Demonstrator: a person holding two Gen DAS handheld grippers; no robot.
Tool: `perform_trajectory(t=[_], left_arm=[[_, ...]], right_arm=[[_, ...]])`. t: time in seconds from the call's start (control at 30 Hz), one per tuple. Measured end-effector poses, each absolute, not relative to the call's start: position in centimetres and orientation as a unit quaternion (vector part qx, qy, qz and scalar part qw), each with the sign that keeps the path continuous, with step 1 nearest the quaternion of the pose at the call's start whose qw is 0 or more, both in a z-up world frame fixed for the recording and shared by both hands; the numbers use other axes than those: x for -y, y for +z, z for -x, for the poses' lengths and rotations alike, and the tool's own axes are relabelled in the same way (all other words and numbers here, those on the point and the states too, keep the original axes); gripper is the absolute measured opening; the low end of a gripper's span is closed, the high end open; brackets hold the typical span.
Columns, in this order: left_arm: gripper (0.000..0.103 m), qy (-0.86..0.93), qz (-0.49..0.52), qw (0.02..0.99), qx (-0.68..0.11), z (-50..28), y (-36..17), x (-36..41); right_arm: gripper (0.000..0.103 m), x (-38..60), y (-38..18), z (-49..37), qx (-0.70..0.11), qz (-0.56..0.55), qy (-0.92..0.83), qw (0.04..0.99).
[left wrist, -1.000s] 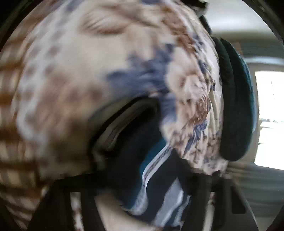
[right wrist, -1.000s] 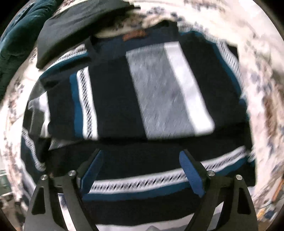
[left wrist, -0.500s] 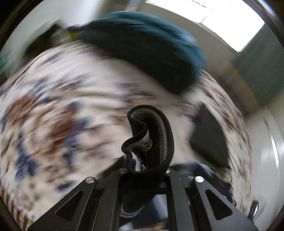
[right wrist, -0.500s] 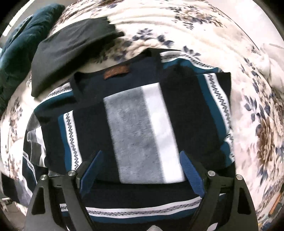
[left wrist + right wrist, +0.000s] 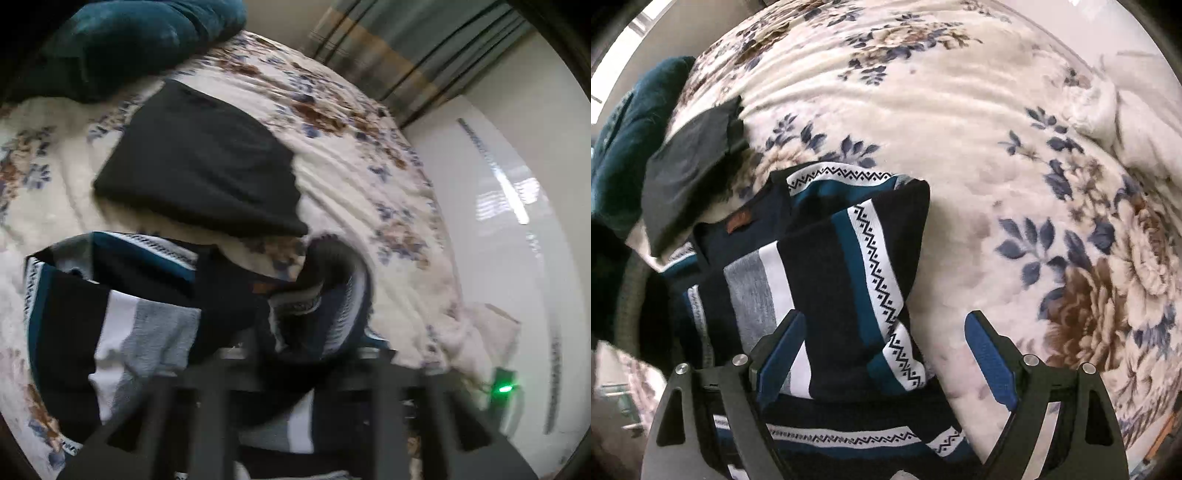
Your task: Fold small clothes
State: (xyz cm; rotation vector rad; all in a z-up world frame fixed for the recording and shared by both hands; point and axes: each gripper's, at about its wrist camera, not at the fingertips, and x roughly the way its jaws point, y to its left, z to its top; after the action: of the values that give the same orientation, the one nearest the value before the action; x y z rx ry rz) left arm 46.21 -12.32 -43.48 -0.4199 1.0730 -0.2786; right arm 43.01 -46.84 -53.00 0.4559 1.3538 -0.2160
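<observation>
A navy sweater [image 5: 827,280] with teal, white and grey stripes lies on the floral blanket [image 5: 960,122], one side folded over its body. My right gripper [image 5: 882,350] hangs open just above the sweater's right edge, its blue pads [image 5: 986,354] clear of the cloth. In the left wrist view the same sweater [image 5: 147,325] lies below. A bunched roll of its fabric [image 5: 328,295] stands between the blurred fingers of my left gripper [image 5: 314,354], whose jaws are opening.
A folded black garment [image 5: 199,166] lies just beyond the sweater, with a teal pillow [image 5: 129,44] behind it. Curtains [image 5: 406,55] and a white wall close the far side. A small device with a green light [image 5: 504,387] sits at the right. A crumpled white cover [image 5: 1137,110] lies at the far right.
My left gripper swung across the bed carrying a fold of the sweater, rolled upright over the sweater, and its jaws spread. My right gripper slid towards the sweater's right edge, staying open.
</observation>
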Motion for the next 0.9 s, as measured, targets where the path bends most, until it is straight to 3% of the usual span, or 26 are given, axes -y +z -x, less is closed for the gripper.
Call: perform_trajectory(t=[0.07, 0.3, 0.53, 0.57, 0.6, 0.63, 0.9], left_arm=[[0.102, -0.110, 0.185, 0.836, -0.504, -46.0, -44.1, 10.7], [0.102, 0.055, 0.098, 0.854, -0.509, -43.2, -48.3, -1.8], [0.102, 0.178, 0.108, 0.837, -0.507, -38.0, -48.4, -10.6], [0.102, 0.190, 0.127, 0.832, -0.506, -37.0, -48.5, -11.7], [0.102, 0.197, 0.143, 0.826, -0.508, -36.3, -48.7, -12.5], [0.102, 0.204, 0.153, 0.823, -0.509, -36.3, -48.9, -12.9], [0.102, 0.177, 0.204, 0.806, -0.527, -37.6, -51.2, -11.2]], right_arm=[[0.089, 47.4, -52.8, -43.4, -0.623, -0.223, -0.078, 0.746], [0.089, 43.2, -53.2, -47.7, -0.626, -0.240, 0.011, 0.742], [0.088, 36.6, -60.2, -55.6, -0.665, -0.271, 0.043, 0.694], [0.063, 36.1, -60.7, -56.1, -0.669, -0.267, 0.040, 0.692], [0.014, 35.6, -60.9, -56.5, -0.669, -0.253, 0.029, 0.699], [0.009, 35.1, -60.7, -56.7, -0.670, -0.235, 0.018, 0.704], [0.007, 40.1, -51.8, -51.0, -0.597, -0.234, -0.040, 0.767]])
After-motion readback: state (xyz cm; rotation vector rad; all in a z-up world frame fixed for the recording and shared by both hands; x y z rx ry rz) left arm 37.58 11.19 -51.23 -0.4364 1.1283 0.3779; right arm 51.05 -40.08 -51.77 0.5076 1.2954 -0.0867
